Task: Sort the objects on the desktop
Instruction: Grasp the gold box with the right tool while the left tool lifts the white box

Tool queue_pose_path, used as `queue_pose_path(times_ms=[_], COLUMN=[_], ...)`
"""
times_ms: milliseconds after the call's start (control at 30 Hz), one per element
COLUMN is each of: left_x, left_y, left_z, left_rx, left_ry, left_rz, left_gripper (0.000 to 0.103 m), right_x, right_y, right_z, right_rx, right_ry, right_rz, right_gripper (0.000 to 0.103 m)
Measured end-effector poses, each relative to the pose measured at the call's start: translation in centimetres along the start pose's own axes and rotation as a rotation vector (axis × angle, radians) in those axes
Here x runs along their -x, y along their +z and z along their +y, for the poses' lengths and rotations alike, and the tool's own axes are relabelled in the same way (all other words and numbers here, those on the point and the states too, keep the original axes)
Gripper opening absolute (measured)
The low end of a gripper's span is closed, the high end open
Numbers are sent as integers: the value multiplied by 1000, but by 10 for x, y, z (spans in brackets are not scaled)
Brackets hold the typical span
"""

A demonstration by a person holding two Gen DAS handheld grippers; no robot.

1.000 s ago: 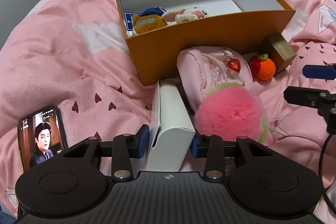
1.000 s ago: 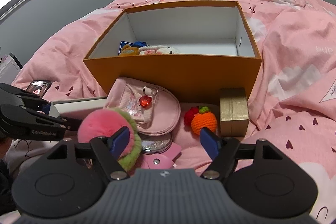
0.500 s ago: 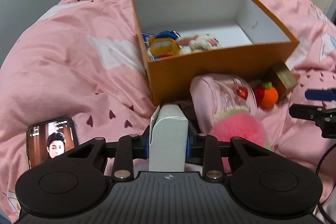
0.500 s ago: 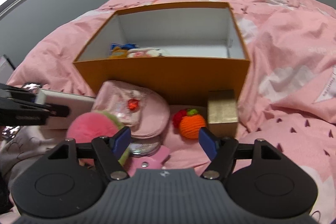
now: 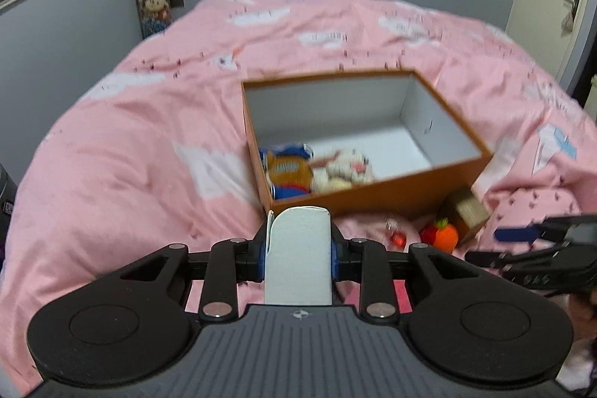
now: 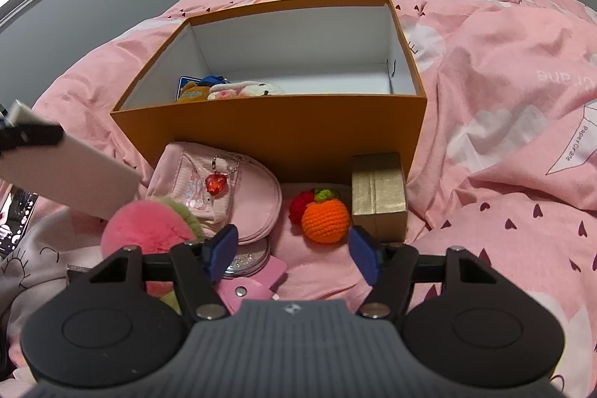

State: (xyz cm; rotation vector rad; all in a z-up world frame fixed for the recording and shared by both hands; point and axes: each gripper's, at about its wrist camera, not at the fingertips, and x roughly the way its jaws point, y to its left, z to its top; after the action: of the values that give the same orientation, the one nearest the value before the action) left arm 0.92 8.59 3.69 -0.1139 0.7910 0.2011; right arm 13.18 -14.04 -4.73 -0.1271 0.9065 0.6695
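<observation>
**White carton was lined up short of the orange box**

Left hand-held gripper [image 5: 297, 254] was clamped on the white carton [image 5: 298, 260], long axis pointing ahead toward the orange box [image 5: 373, 196], just beyond and lower. Right hand-held gripper [image 6: 291, 254] was closing on nothing, above the crochet orange [image 6: 325, 219].

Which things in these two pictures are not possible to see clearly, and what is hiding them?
- Left wrist view: plush toys in the orange box, motion-blurred.
- Left wrist view: white box, bottom hidden by the left gripper.
- Right wrist view: round compact, covered by the pink pouch and a right gripper pad.
</observation>
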Motion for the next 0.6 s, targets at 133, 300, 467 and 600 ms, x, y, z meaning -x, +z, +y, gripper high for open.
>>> queue_pose_path(times_ms=[133,300,467,600], left_x=[9,10,3,-8], left_y=[11,25,43,55], left_z=[-3,-13,-26,-32], left_rx=[11,-2,-30,-36], left_ry=[-36,-97,-136,-160], left_rz=[-49,-84,-107,-98], left_gripper=[33,33,33,33], right_x=[-3,-9,-23,-42], right_y=[1,10,26,33], right_z=[3,-6,-26,-35], right_rx=[15,17,19,26], right_ry=[31,-33,-127,-138], right_rz=[14,-1,12,60], right_gripper=[61,61,61,61])
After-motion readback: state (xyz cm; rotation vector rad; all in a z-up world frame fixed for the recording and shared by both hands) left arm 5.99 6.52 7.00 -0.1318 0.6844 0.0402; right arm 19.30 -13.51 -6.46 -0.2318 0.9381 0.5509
